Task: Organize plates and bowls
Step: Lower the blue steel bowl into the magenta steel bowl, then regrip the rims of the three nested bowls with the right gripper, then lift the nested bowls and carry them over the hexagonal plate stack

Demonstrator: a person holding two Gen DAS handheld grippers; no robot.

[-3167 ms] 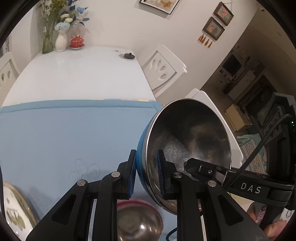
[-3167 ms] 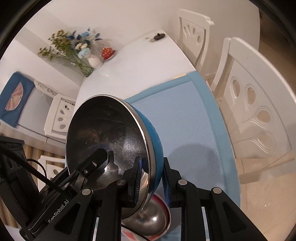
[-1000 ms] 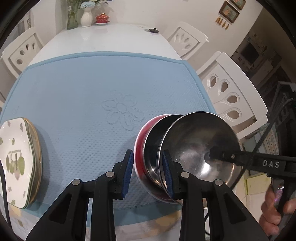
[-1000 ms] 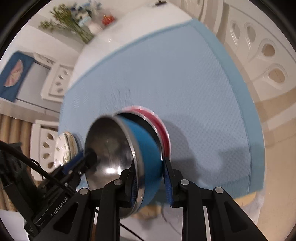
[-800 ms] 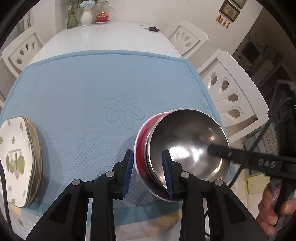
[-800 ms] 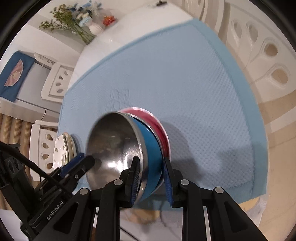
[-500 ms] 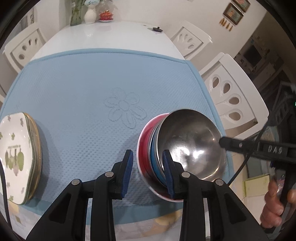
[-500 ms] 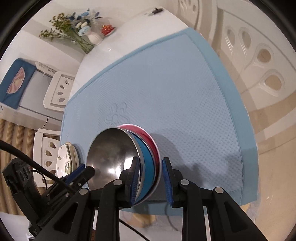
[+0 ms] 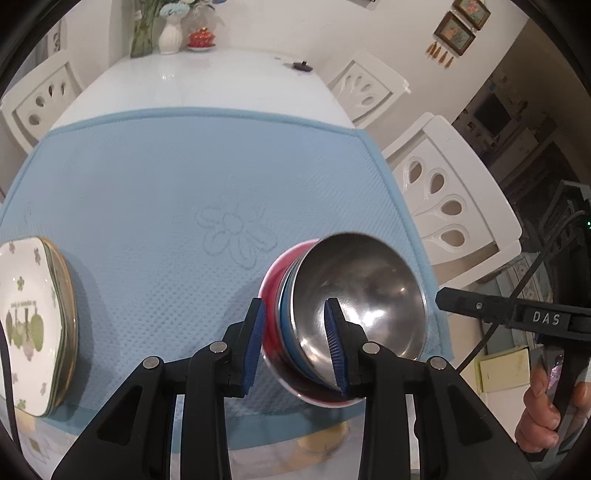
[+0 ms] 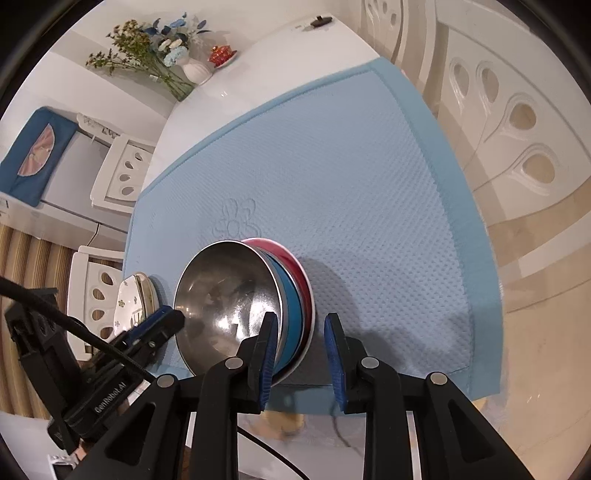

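A blue bowl (image 9: 286, 332) with a steel inside sits nested in a red bowl (image 9: 271, 288) on the light blue mat (image 9: 147, 184), near its front right corner. My left gripper (image 9: 294, 347) hovers at the stack's near left rim. Its jaws stand a little apart, one pad outside the red wall and one over the steel inside, without squeezing. My right gripper (image 10: 301, 350) is narrowly open over the right rim of the blue bowl (image 10: 291, 310) and red bowl (image 10: 295, 273), with a gap beside its right pad. In the left wrist view the right gripper (image 9: 443, 297) is just off the rim.
A stack of white flower-print plates (image 9: 33, 321) lies at the mat's front left edge. White chairs (image 9: 454, 206) line the right side of the table. A vase of flowers (image 9: 170, 33) and a red lidded cup (image 9: 201, 37) stand at the far end. A hand (image 9: 539, 417) holds the right gripper's handle.
The blue bowl, held up and tilted by both grippers, has come down and settled level inside the red bowl. The right gripper has drawn back off its rim.
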